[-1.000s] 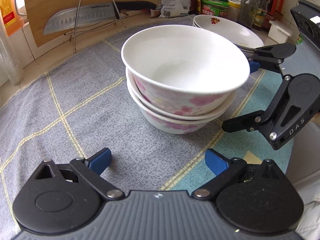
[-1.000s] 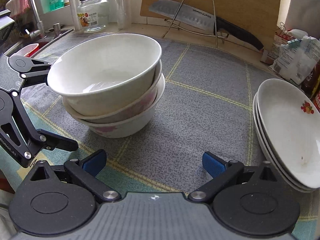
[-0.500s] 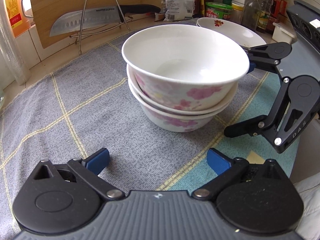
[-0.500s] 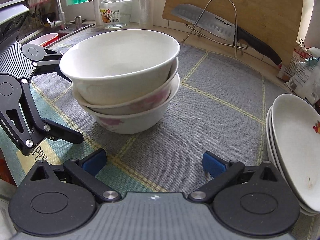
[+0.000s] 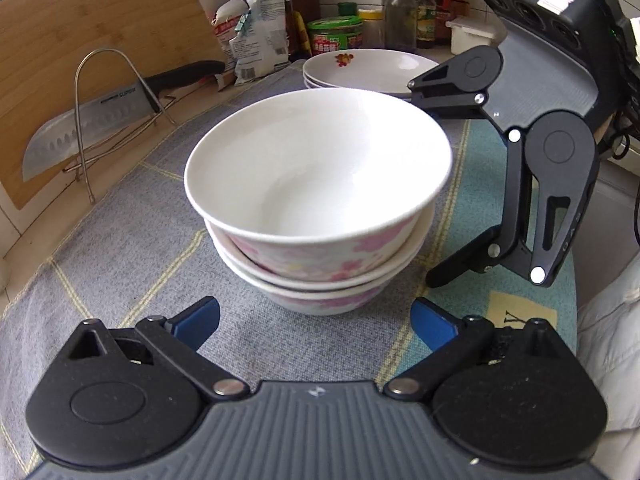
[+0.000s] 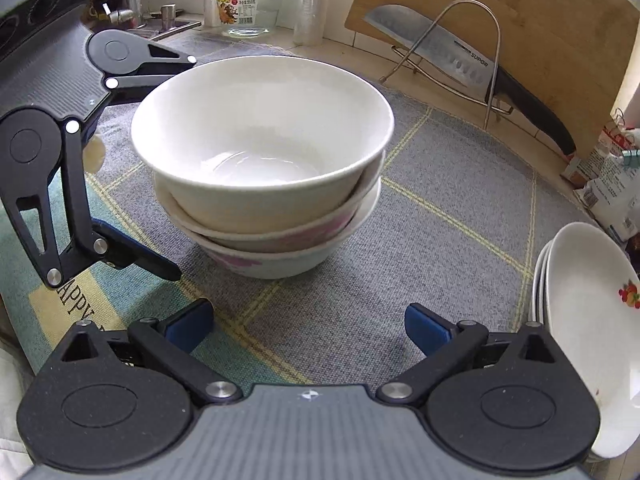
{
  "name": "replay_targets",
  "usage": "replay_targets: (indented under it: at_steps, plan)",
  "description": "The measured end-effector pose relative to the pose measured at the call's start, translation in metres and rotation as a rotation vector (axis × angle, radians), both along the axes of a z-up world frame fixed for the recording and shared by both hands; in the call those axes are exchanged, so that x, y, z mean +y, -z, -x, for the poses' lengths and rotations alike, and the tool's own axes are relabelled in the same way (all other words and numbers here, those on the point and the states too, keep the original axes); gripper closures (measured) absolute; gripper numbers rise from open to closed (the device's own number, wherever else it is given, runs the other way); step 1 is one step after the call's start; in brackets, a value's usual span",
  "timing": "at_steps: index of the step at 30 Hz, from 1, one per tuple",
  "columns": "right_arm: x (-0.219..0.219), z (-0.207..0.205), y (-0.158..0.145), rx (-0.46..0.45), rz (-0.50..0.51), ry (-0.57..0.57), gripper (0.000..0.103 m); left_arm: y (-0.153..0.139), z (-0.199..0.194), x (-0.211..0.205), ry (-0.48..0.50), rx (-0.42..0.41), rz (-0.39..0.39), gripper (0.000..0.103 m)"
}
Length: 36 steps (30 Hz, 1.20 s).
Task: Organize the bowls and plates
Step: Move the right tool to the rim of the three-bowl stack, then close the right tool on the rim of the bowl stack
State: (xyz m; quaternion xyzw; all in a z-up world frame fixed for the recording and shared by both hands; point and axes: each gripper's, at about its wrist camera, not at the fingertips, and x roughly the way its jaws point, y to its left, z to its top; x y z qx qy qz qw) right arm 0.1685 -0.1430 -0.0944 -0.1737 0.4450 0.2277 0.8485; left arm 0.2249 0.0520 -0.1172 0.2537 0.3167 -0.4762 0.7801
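Bowls [image 5: 316, 184], three of them nested with pink flowers on the sides, stand on the grey checked mat [image 5: 132, 240] covering the desk. Beside and behind them a stack of plates [image 5: 372, 68] rests on the same mat. The left claw [image 5: 316, 320] sits just short of the bowls; its jaws have just been closing a little yet stand wide with nothing between them. The right claw [image 6: 308, 320] likewise gapes empty, near the bowls. A knife [image 6: 452, 60] leans in a wire rack [image 6: 472, 52] against a wooden board [image 6: 560, 40].
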Motion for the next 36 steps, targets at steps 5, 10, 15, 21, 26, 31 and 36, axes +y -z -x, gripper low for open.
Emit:
replay_targets:
  at_steps: [5, 10, 15, 21, 26, 31, 36]
  plan:
    - [0.011, -0.001, -0.007, -0.033, 0.034, -0.068, 0.0, -0.003, -0.012, 0.002, 0.081, 0.014, 0.009, 0.012]
    - [0.013, -0.01, -0.014, -0.043, 0.041, -0.132, 0.006, -0.002, -0.019, 0.006, 0.157, -0.009, -0.02, 0.02]
    - [0.015, -0.015, -0.019, -0.033, 0.032, -0.211, 0.016, -0.003, -0.026, 0.006, 0.198, 0.003, -0.027, 0.025]
    - [0.015, -0.019, -0.022, -0.005, 0.01, -0.254, 0.022, -0.003, -0.029, 0.003, 0.242, 0.015, -0.033, 0.03]
    - [0.013, -0.021, -0.023, 0.005, 0.005, -0.265, 0.022, -0.007, -0.029, -0.001, 0.274, 0.024, -0.03, 0.031]
    - [0.011, -0.021, -0.022, 0.008, 0.001, -0.272, 0.022, -0.007, -0.03, -0.001, 0.291, 0.041, -0.034, 0.03]
    - [0.012, -0.023, -0.022, 0.01, 0.006, -0.277, 0.022, -0.006, -0.033, -0.003, 0.306, 0.048, -0.037, 0.029]
